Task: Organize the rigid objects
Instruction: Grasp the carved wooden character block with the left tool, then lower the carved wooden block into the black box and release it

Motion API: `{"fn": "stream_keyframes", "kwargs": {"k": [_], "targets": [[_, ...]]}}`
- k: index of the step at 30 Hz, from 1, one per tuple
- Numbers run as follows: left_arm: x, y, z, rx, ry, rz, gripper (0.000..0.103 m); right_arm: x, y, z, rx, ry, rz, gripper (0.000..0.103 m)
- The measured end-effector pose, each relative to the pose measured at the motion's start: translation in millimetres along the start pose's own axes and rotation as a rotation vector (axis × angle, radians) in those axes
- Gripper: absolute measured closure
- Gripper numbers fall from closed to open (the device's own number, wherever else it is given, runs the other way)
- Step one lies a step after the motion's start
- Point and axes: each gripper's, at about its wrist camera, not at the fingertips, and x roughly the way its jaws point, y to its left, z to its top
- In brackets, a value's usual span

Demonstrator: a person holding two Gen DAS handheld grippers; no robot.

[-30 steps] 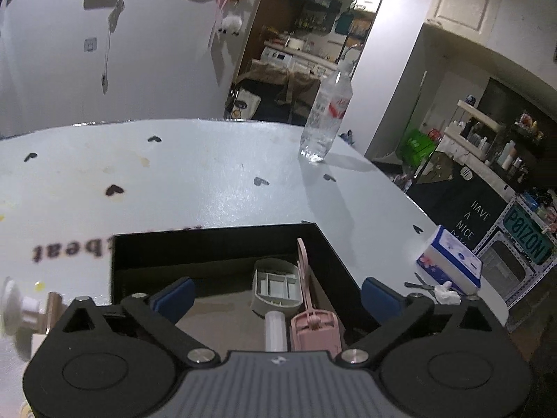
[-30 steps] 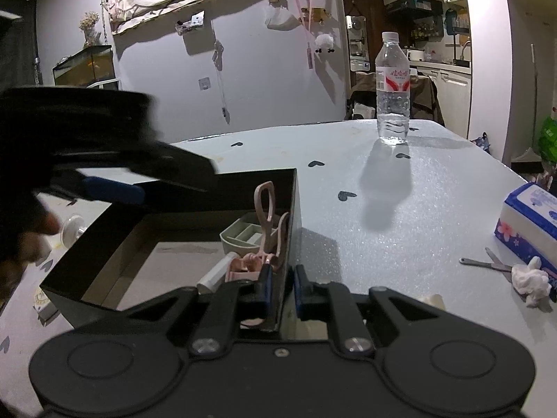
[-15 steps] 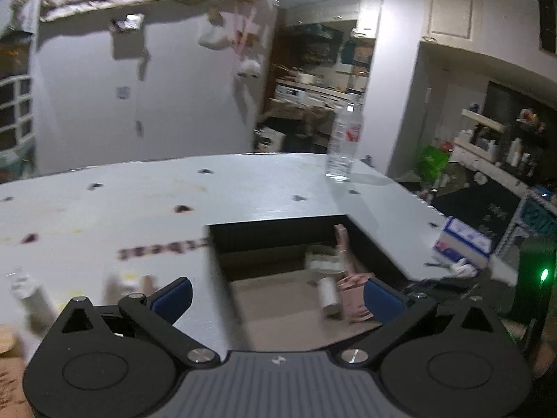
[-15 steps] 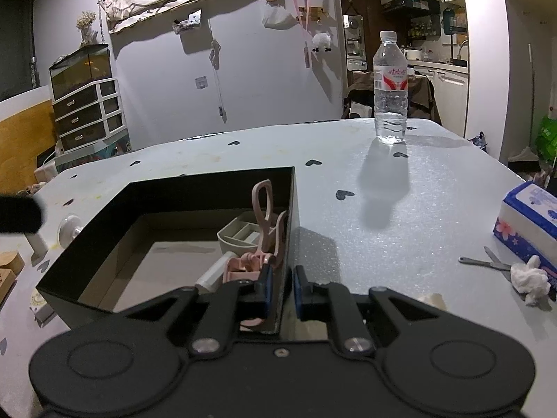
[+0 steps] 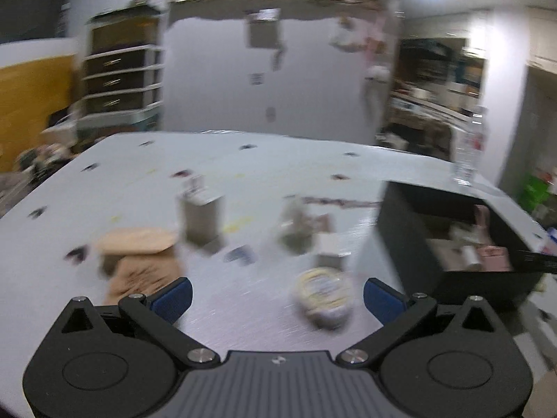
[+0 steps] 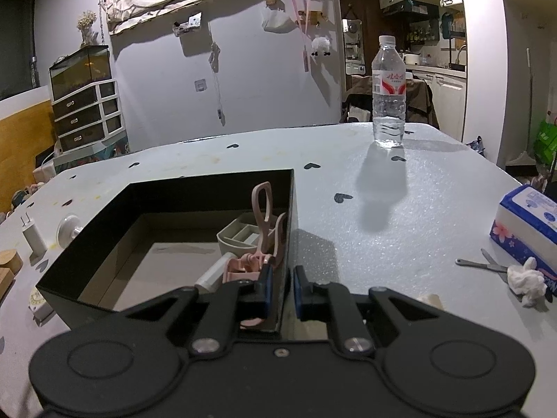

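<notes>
A black box sits on the white table, holding a pink eyelash curler, a beige divided tray and a white tube. My right gripper is shut on the box's near right wall, one pad on each side. In the blurred left wrist view my left gripper hangs open and empty over the table, left of the box. Just ahead of it lie a round yellow-lidded tin, wooden pieces and a grey block.
Left of the box stand a white plug and a white knob. A water bottle stands at the far right. A tissue pack, metal scissors and a crumpled tissue lie at the right edge.
My left gripper has swung left, away from above the box, and now faces the loose items beside it. The right gripper has kept its grip and place.
</notes>
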Motion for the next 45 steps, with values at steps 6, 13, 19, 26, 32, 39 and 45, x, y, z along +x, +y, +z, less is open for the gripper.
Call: {"fn": "stream_keyframes", "kwargs": {"k": [6, 13, 19, 26, 32, 39, 45], "targets": [[4, 35, -11, -0.083, -0.015, 0.173, 0.000, 0, 0, 0, -0.001, -0.002, -0.001, 0.089], [19, 59, -12, -0.104, -0.008, 0.215, 0.000, -1, 0, -1, 0.004, -0.004, -0.001, 0.089], [39, 70, -10, -0.073, 0.042, 0.198, 0.018, -1, -1, -1, 0.004, -0.004, -0.001, 0.089], [47, 72, -8, -0.009, 0.046, 0.185, 0.036, -1, -1, -1, 0.004, -0.003, 0.000, 0.089], [48, 72, -5, 0.004, 0.053, 0.169, 0.038, -1, 0, -1, 0.002, -0.004, -0.001, 0.089], [23, 64, -10, -0.069, -0.007, 0.111, 0.038, -1, 0, -1, 0.000, -0.005, -0.001, 0.089], [-2, 35, 4, -0.090, -0.068, -0.019, 0.038, 0, 1, -1, -0.004, -0.004, -0.006, 0.090]]}}
